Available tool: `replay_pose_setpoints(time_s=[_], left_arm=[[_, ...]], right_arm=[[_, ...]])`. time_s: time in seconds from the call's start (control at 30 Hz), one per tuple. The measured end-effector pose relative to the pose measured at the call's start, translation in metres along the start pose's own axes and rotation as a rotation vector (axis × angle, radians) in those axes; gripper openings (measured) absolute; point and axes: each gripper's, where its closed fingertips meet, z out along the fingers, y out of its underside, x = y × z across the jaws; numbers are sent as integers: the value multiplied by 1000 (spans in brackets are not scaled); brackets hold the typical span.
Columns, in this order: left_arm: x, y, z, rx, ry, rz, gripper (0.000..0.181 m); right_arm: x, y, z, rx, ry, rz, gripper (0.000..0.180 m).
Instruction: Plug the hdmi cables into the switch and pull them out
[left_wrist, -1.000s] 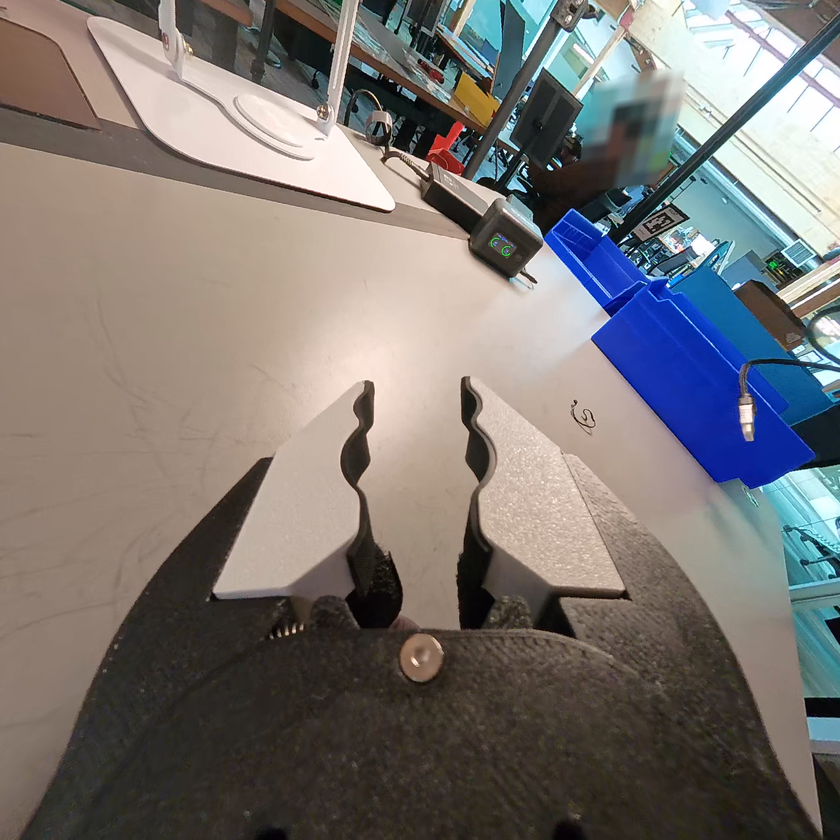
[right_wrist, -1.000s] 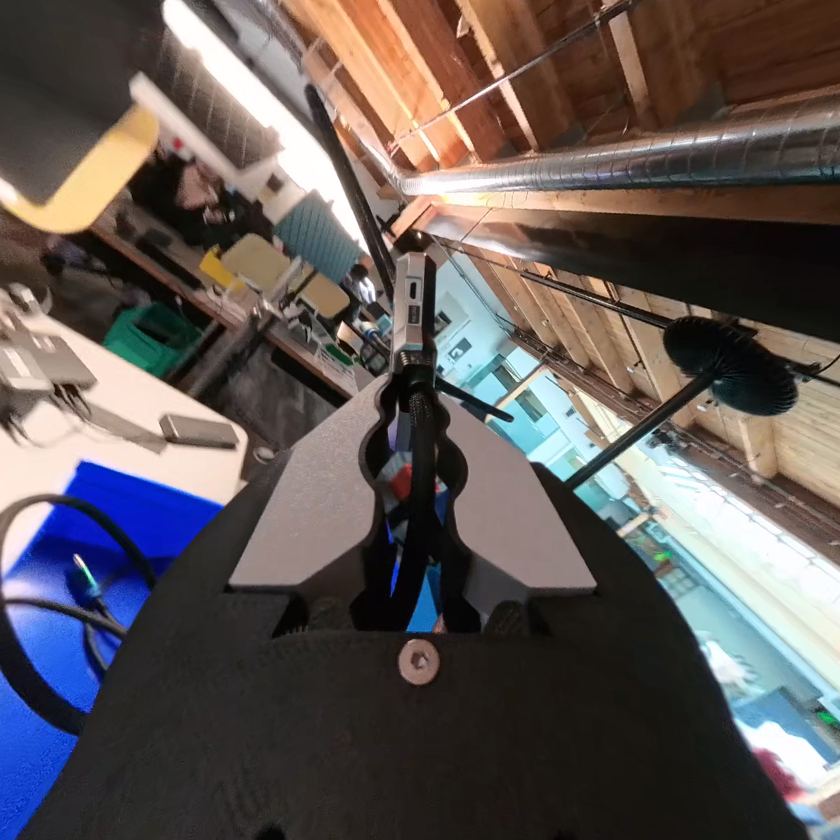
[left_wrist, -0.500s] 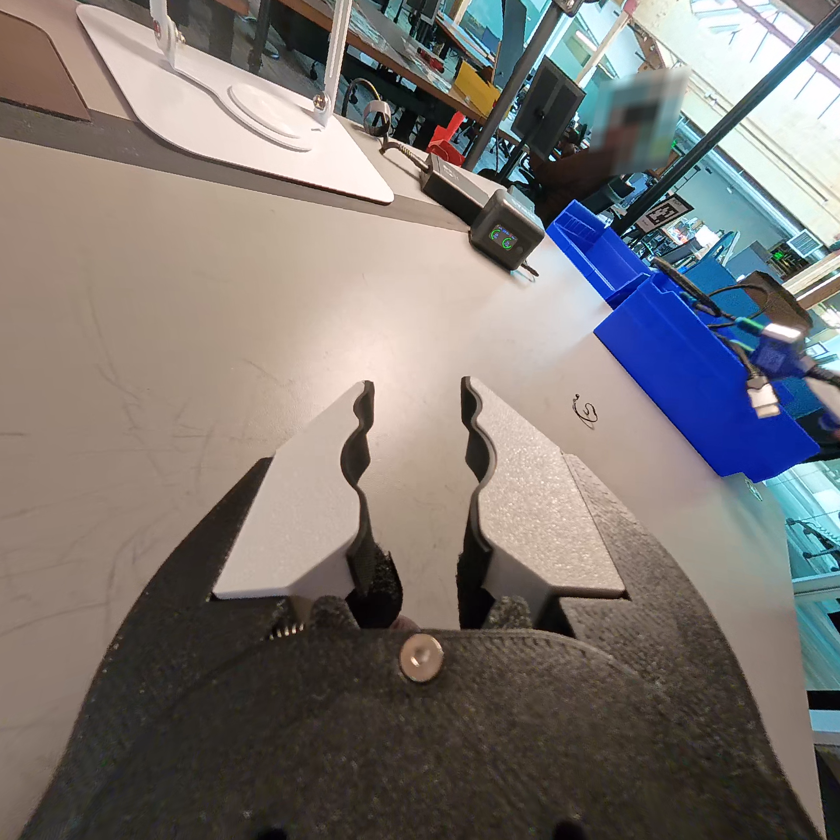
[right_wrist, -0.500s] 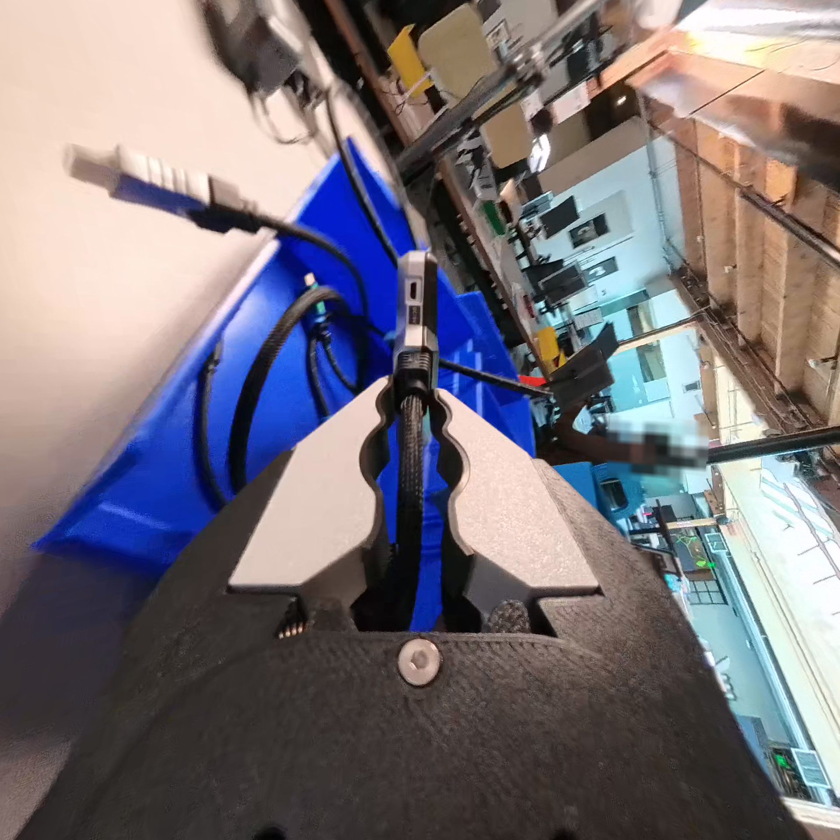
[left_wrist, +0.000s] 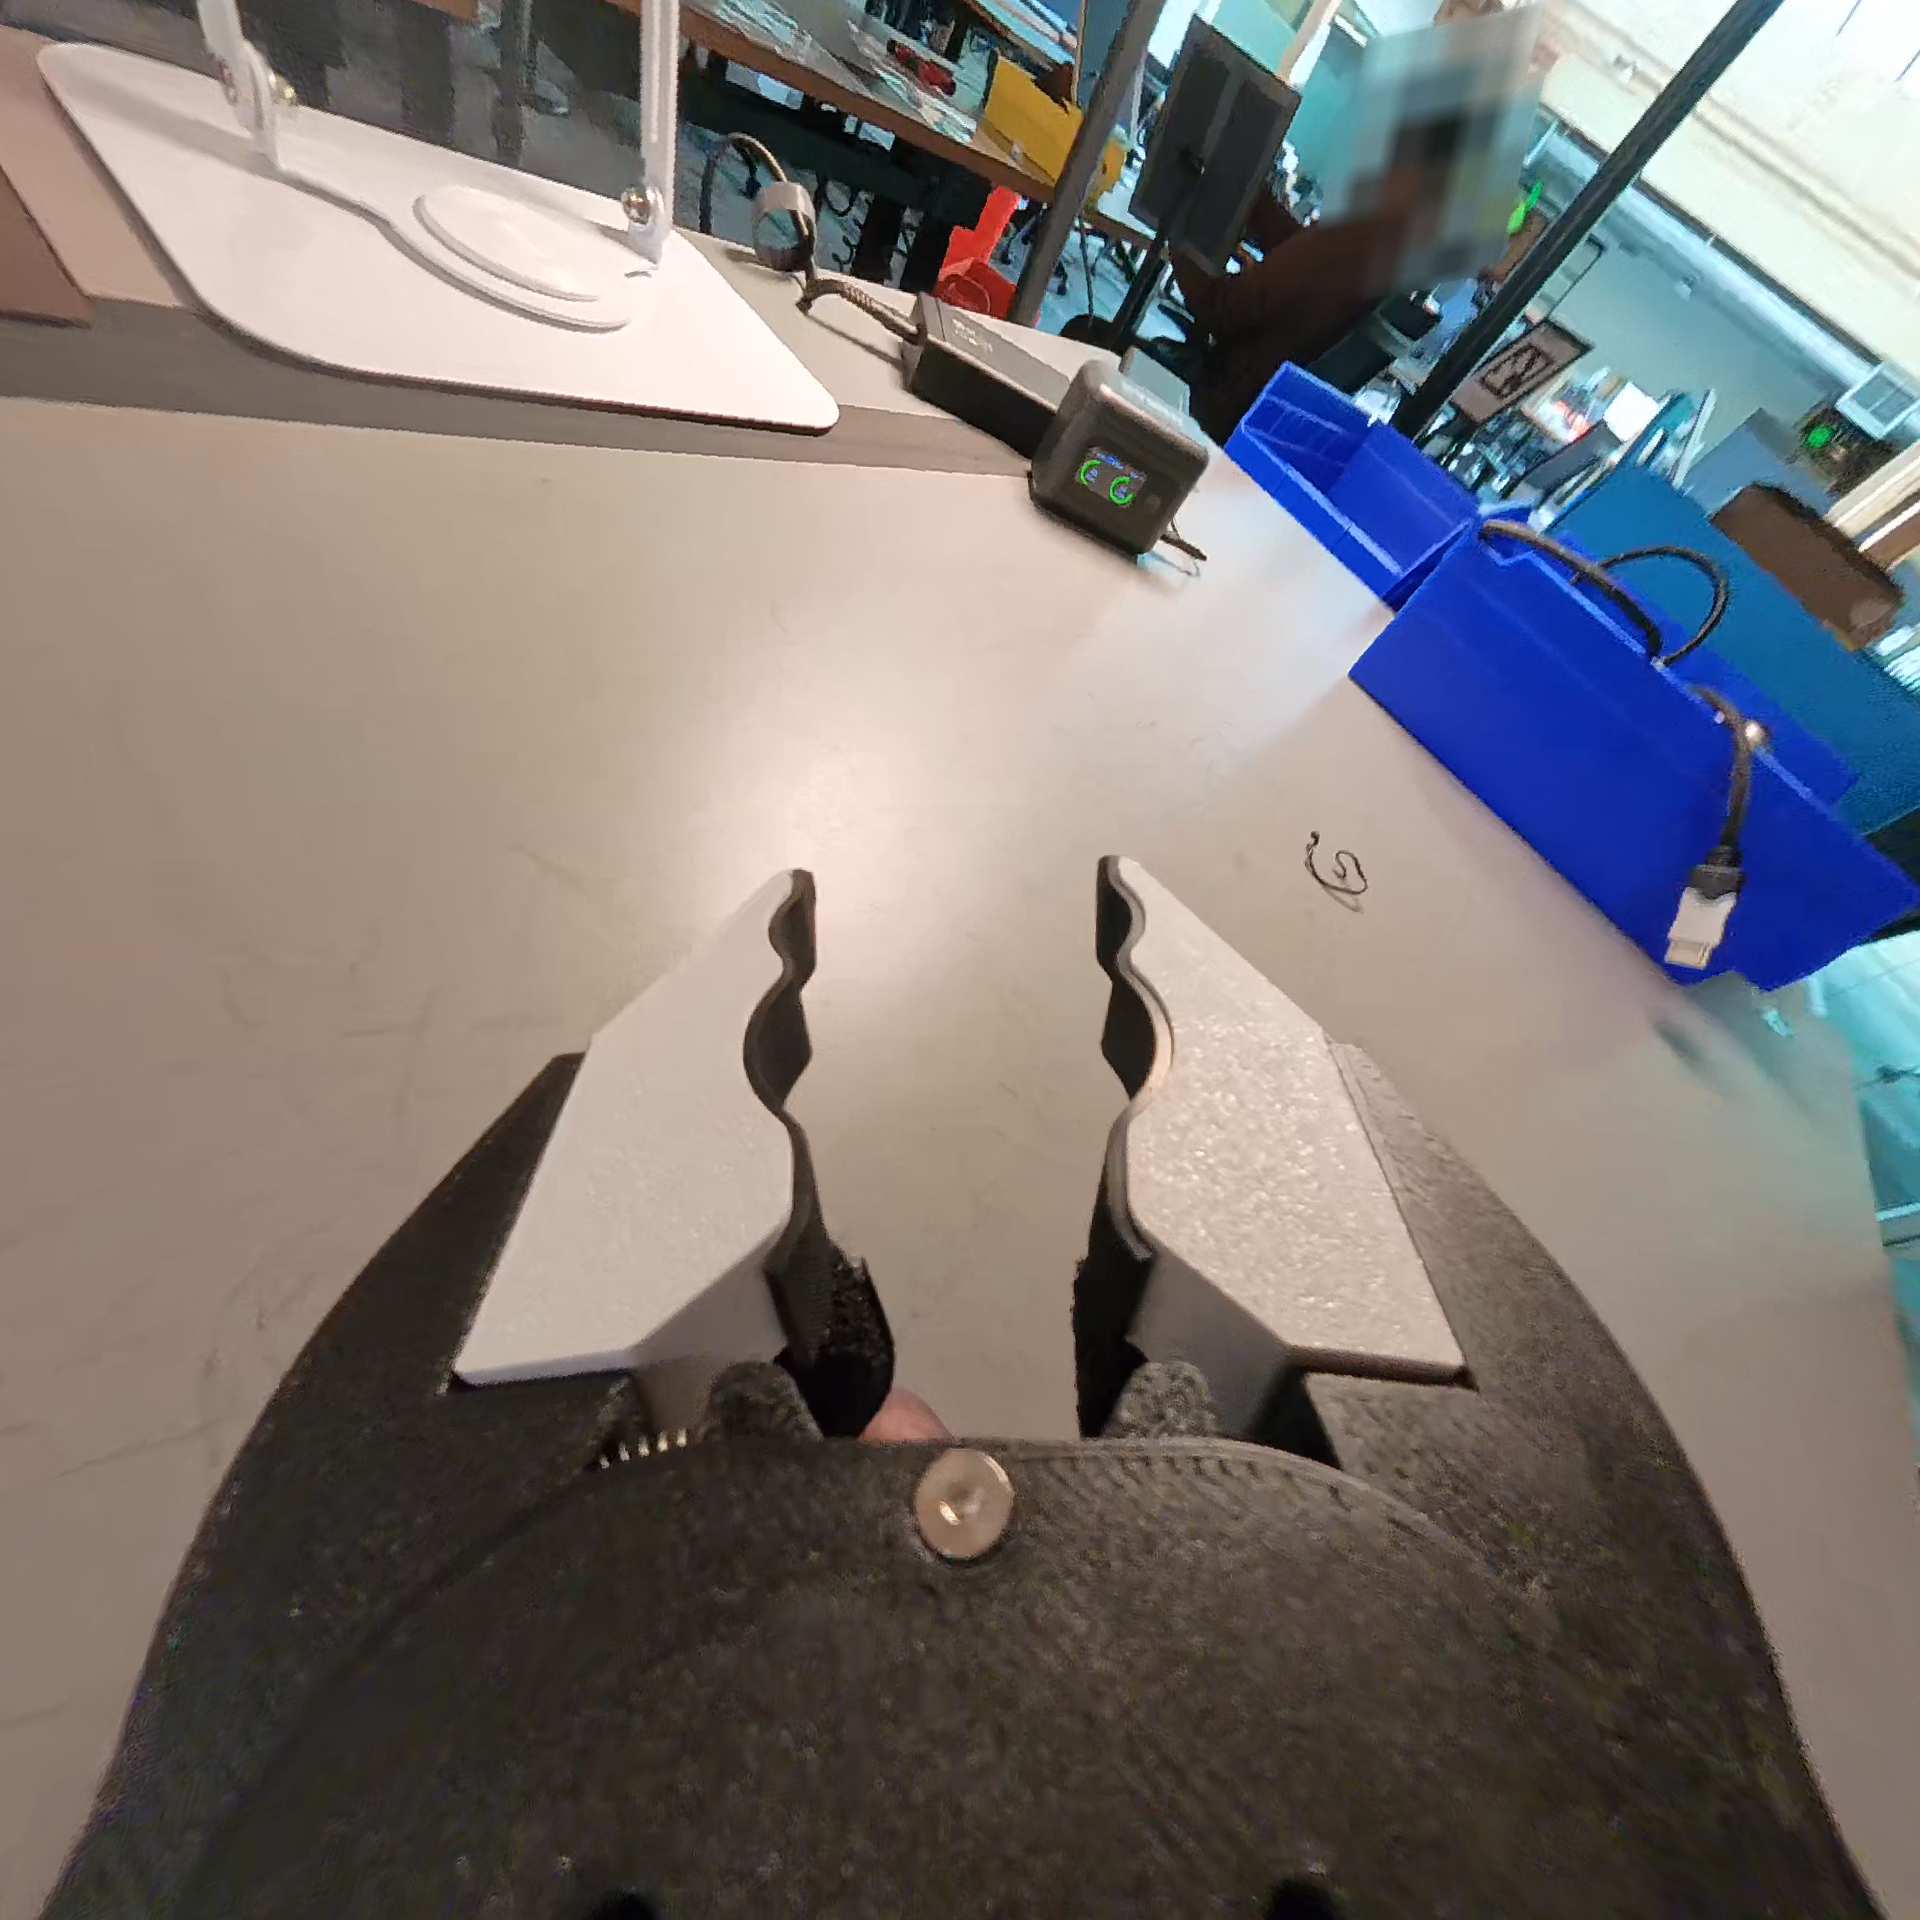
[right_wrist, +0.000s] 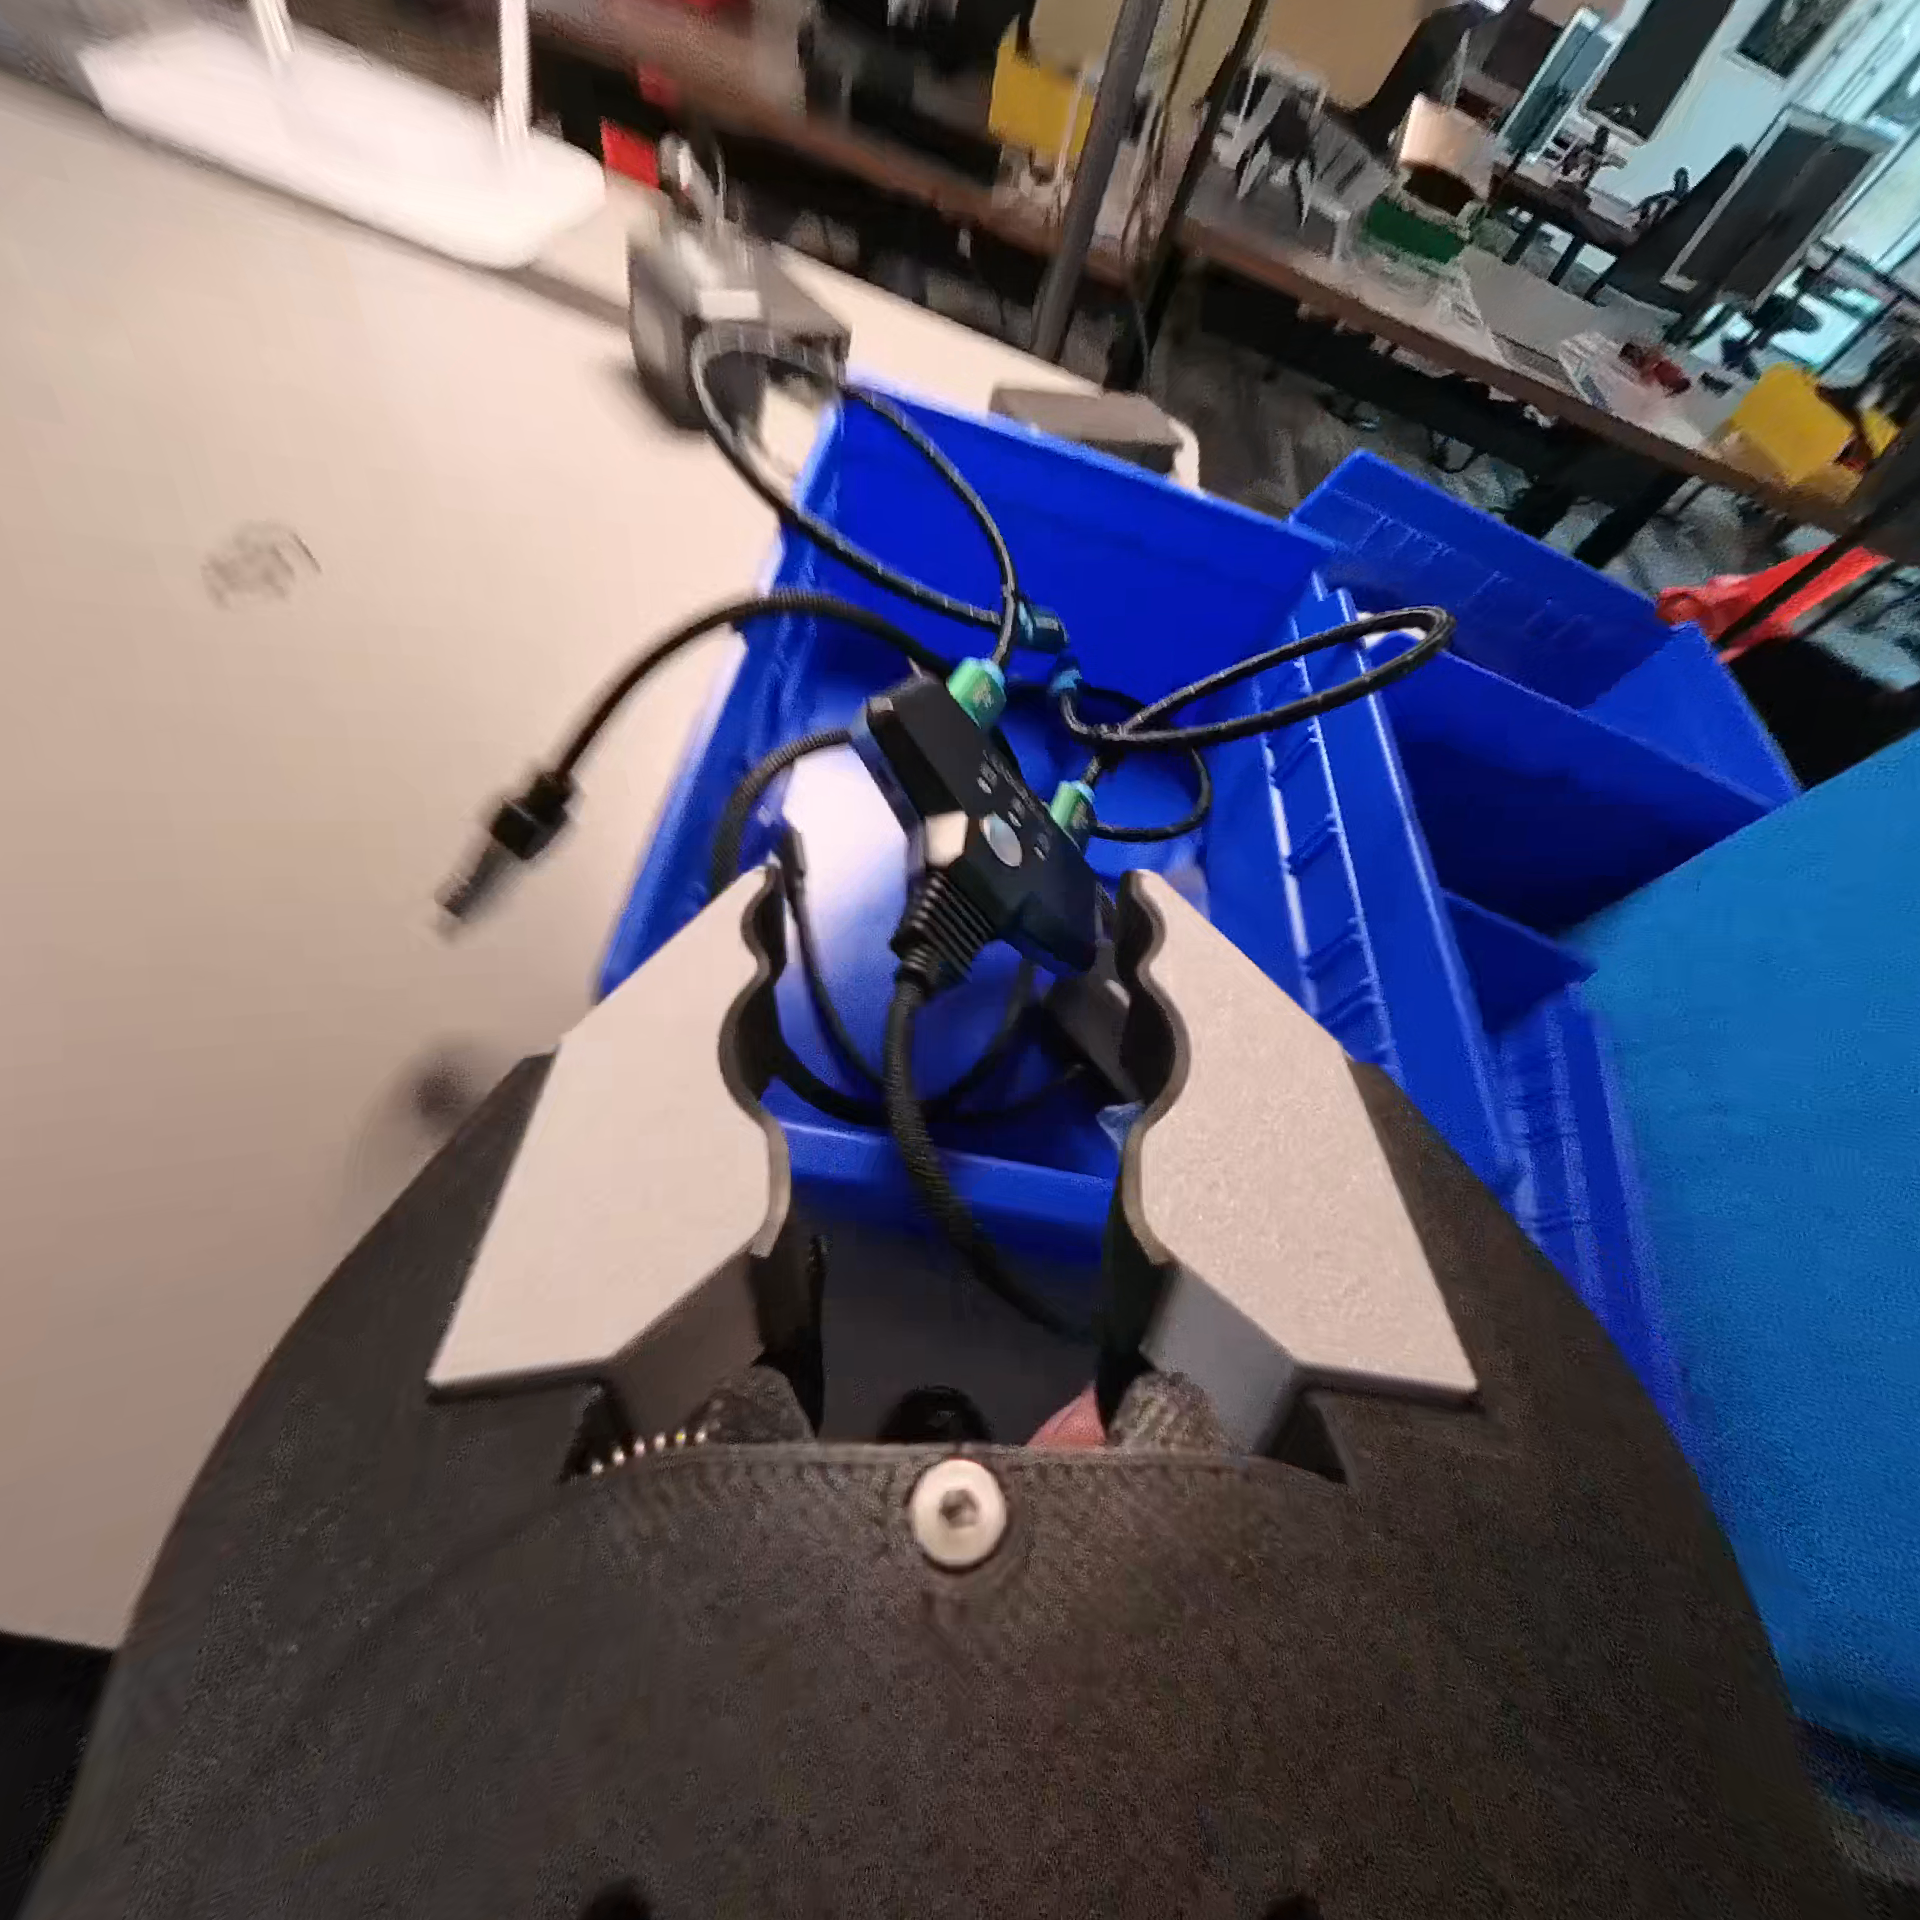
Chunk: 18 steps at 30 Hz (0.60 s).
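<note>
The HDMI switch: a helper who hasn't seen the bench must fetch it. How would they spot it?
Find the nearest blue bin at the grey table's edge. In it, amid braided cables, sits the switch: the only flat black box with a round button on top, green-tipped plugs at its sides.

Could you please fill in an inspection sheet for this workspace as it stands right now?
Surface: grey table, scuffed, with a small dark scribble mark.
Job's things: black switch over the blue bin, cables plugged in.
Clutter: white stand base, power brick, small charger.
Grippers: left gripper open, empty; right gripper open above the bin.
Cables: one plug hangs over the bin wall.
Surroundings: workshop benches, poles, a blurred person.
</note>
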Motion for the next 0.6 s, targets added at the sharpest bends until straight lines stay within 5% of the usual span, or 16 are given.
replay_pose_setpoints(time_s=[0.23,0.43,0.6], left_arm=[[8,7,-7,-13,-99,196,63],[17,21,-35,-1,-175,288,65],[23,34,-82,59,-248,285,67]], right_arm=[[-61,-26,-26,187,-110,408,55],[-164,-6,-21,302,-183,357,49],[-182,41,-3,215,-79,319,55]])
